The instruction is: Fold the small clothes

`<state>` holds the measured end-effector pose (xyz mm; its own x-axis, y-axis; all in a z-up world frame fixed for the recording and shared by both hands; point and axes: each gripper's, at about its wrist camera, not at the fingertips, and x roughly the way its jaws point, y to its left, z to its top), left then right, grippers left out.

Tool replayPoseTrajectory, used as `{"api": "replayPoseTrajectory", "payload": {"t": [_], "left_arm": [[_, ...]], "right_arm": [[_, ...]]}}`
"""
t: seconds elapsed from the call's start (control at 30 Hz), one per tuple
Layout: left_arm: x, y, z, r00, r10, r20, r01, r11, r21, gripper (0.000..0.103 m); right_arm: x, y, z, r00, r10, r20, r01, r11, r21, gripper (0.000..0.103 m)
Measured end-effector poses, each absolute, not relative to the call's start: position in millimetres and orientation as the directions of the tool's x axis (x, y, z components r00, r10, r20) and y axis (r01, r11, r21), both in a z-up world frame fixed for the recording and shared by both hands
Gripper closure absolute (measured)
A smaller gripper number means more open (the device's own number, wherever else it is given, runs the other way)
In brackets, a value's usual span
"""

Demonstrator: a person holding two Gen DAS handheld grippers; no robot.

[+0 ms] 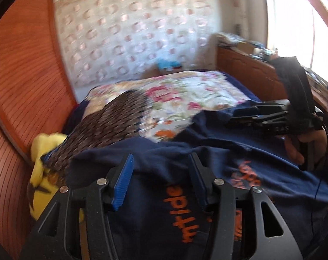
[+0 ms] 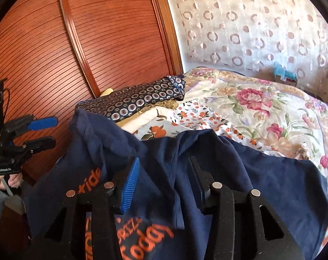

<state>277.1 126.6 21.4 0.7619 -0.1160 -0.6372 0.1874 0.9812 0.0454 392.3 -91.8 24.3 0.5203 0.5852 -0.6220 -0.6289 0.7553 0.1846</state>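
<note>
From the left wrist view, the navy T-shirt (image 1: 207, 151) with orange lettering lies spread and rumpled on the bed, over the near edge of the floral bedspread (image 1: 185, 93), likely laid out there so it can be folded flat. The left gripper (image 1: 161, 179) hangs just above the shirt's near part, its blue-padded jaws standing apart with no cloth pinched between them; the orange print shows in the gap. Beyond the shirt, to its left, a brown patterned garment (image 1: 111, 121) and a yellow cloth (image 1: 42, 147) are stacked, probably set aside out of the way. At the shirt's right edge a hand holds the right gripper (image 1: 242, 117), jaws parted.

From the right wrist view, the same shirt (image 2: 239, 169) fills the foreground, a fold ridge running up between the right gripper's (image 2: 164, 179) separated jaws, which clamp nothing. A dotted navy garment (image 2: 142, 101) rests on folded pieces beyond the shirt. The left gripper (image 2: 42, 130) hovers at the shirt's left edge, open.
</note>
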Motion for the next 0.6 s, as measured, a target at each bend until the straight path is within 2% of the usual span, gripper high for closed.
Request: {"api": "replayPoseTrajectory", "payload": {"t": [0.17, 0.4, 0.57, 0.6], "left_arm": [[290, 154, 4, 0.751, -0.053, -0.659, 0.082, 0.997, 0.013, 0.05], [316, 154, -11, 0.725, -0.101, -0.682, 0.039, 0.994, -0.105, 0.05], [328, 146, -22, 0.714, -0.064, -0.698, 0.001, 0.996, -0.089, 0.05], [328, 146, -22, 0.719, -0.061, -0.693, -0.003, 0.996, -0.09, 0.054]], "right_arm": [[419, -59, 6, 0.502, 0.536, -0.678, -0.606, 0.778, 0.166, 0.056], [460, -33, -7, 0.469, 0.493, -0.733, -0.534, 0.819, 0.209, 0.056], [476, -26, -16, 0.452, 0.446, -0.772, -0.478, 0.852, 0.213, 0.056], [477, -25, -15, 0.457, 0.448, -0.768, -0.477, 0.852, 0.213, 0.056]]}}
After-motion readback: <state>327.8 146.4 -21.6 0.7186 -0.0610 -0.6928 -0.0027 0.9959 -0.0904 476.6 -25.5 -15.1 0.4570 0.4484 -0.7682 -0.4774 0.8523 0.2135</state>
